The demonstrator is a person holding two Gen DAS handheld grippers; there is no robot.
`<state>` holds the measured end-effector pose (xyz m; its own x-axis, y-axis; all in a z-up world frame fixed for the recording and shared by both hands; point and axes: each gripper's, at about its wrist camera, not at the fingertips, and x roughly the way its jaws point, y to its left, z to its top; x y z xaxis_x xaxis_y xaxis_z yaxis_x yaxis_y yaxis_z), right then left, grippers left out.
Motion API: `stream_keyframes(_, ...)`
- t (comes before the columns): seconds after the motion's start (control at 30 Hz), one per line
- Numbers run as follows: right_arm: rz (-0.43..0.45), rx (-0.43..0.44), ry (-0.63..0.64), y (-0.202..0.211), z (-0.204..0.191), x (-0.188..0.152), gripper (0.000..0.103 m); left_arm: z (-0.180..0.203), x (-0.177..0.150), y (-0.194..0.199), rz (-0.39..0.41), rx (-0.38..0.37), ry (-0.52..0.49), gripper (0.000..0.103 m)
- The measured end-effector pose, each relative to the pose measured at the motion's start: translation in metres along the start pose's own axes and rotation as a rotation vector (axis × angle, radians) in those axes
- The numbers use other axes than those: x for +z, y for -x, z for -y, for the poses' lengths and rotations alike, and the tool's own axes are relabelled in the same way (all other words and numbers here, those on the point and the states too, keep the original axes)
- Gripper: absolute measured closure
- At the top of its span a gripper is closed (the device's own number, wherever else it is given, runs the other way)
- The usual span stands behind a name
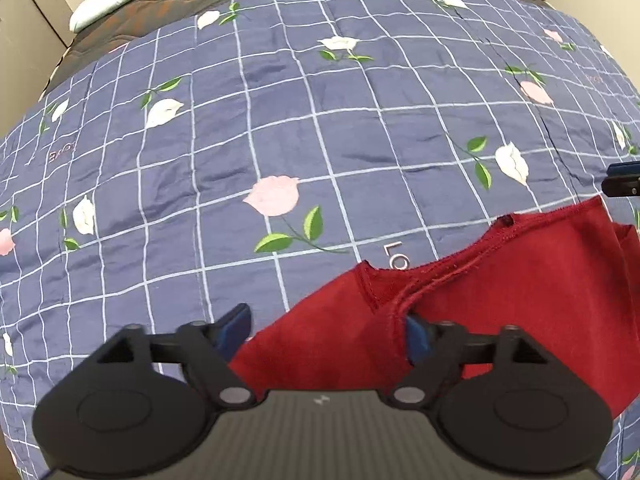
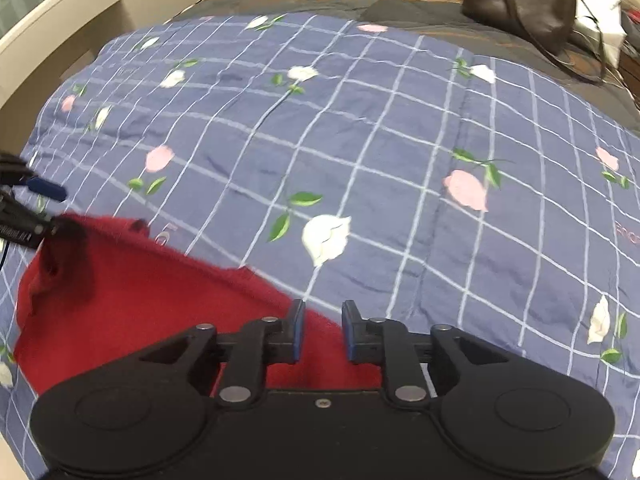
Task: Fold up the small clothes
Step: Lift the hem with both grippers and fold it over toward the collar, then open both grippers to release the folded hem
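On the quilt (image 1: 280, 140), red garment (image 1: 500, 300) lies crosswise.

Black grippers, blue-padded fingers (image 1: 236, 326), silver screws

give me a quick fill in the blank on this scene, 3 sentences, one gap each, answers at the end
1. The garment being folded is ____ in colour.
2. It lies on a blue checked quilt printed with ____.
3. The left gripper has its jaws ____, with the garment's edge between them; the right gripper hangs over the garment's other end.

Missing words: red; flowers; open
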<state>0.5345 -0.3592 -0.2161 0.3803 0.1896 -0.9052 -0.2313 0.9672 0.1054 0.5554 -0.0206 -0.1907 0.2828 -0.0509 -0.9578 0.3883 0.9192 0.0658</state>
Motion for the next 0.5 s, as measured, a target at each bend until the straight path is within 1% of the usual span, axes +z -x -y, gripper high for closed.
stream_keyframes(0.03,0.007,-0.003,-0.013,0.002,0.004,0.001,0.078,-0.002,0.000,0.001,0.005,-0.005,0.005,0.015)
stream_keyframes(0.07,0.015,-0.011,-0.025,0.004,0.007,0.002,0.073,-0.004,0.001,0.003,0.008,-0.012,0.007,0.015)
stream_keyframes(0.1,0.023,-0.019,-0.033,0.005,0.009,0.002,0.064,-0.006,0.002,0.003,0.007,-0.022,0.012,0.013)
stream_keyframes(0.13,0.033,-0.026,-0.040,0.008,0.011,0.001,0.059,-0.009,0.003,0.004,0.003,-0.034,0.021,0.012)
stream_keyframes(0.2,0.052,-0.042,-0.052,0.012,0.013,-0.003,0.037,-0.015,0.004,0.005,-0.003,-0.052,0.035,0.010)
stream_keyframes(0.23,0.061,-0.052,-0.055,0.014,0.014,-0.005,0.033,-0.017,0.005,0.006,-0.002,-0.055,0.037,0.009)
stream_keyframes(0.27,0.071,-0.057,-0.059,0.016,0.013,-0.009,0.025,-0.020,0.007,0.007,0.002,-0.059,0.040,0.009)
stream_keyframes(0.3,0.082,-0.055,-0.059,0.019,0.012,-0.015,0.020,-0.024,0.008,0.009,0.005,-0.063,0.046,0.009)
stream_keyframes(0.4,0.087,-0.044,-0.042,0.022,0.004,-0.031,0.012,-0.037,0.013,0.016,0.016,-0.074,0.087,0.008)
stream_keyframes(0.5,0.051,-0.054,-0.004,0.016,-0.006,-0.048,0.011,-0.048,0.015,0.023,0.034,-0.066,0.135,0.008)
